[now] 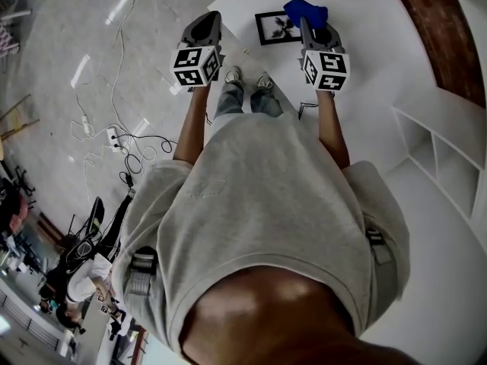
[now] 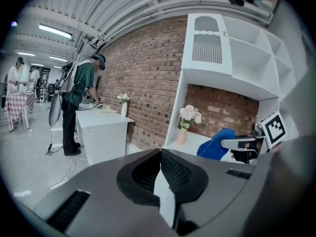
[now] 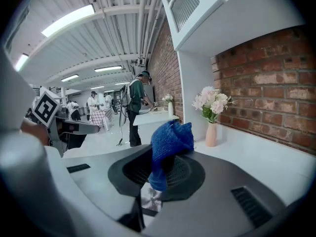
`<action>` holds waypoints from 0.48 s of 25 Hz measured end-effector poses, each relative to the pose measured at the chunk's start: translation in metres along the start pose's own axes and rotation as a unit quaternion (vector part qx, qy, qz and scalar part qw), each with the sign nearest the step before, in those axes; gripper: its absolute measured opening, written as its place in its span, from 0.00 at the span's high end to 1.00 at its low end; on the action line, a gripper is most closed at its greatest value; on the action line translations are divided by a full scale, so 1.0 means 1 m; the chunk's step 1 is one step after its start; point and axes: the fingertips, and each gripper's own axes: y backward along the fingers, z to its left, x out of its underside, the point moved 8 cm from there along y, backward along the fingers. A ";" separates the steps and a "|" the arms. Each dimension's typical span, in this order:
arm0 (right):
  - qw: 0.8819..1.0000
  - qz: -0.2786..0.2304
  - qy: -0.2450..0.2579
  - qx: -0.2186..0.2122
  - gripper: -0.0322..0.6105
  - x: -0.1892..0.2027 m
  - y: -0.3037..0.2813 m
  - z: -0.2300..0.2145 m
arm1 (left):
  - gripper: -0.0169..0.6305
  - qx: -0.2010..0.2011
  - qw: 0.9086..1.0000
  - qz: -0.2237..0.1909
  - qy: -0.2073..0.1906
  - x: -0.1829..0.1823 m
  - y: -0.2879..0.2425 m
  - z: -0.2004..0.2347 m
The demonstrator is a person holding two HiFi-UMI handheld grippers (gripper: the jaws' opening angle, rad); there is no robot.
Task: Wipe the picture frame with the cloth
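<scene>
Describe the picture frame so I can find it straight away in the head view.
Start at the white counter at the top of the head view. The picture frame lies on it just left of the right gripper, which clamps the blue cloth. It is the only dark-bordered rectangle there, holding a black-and-white print.

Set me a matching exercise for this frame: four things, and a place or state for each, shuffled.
1. left gripper
2. right gripper
3. picture frame
4. pink vase

A. lying on the white table
B. shut on the blue cloth
C. holds flowers by the brick wall
D. shut, empty

Pairs: 1-D, 2-B, 3-A, 4-C.
</scene>
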 end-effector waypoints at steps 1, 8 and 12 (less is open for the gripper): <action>1.000 0.003 -0.001 0.002 0.86 0.002 -0.003 0.003 | 0.95 0.004 1.000 0.003 0.001 0.003 -0.002 0.004; 1.000 0.024 -0.008 0.017 0.86 0.011 -0.023 0.022 | 0.95 0.030 0.999 0.022 0.009 0.015 -0.012 0.026; 0.999 0.037 -0.020 0.023 0.86 0.025 -0.029 0.031 | 0.95 0.036 0.999 0.032 0.014 0.027 -0.014 0.034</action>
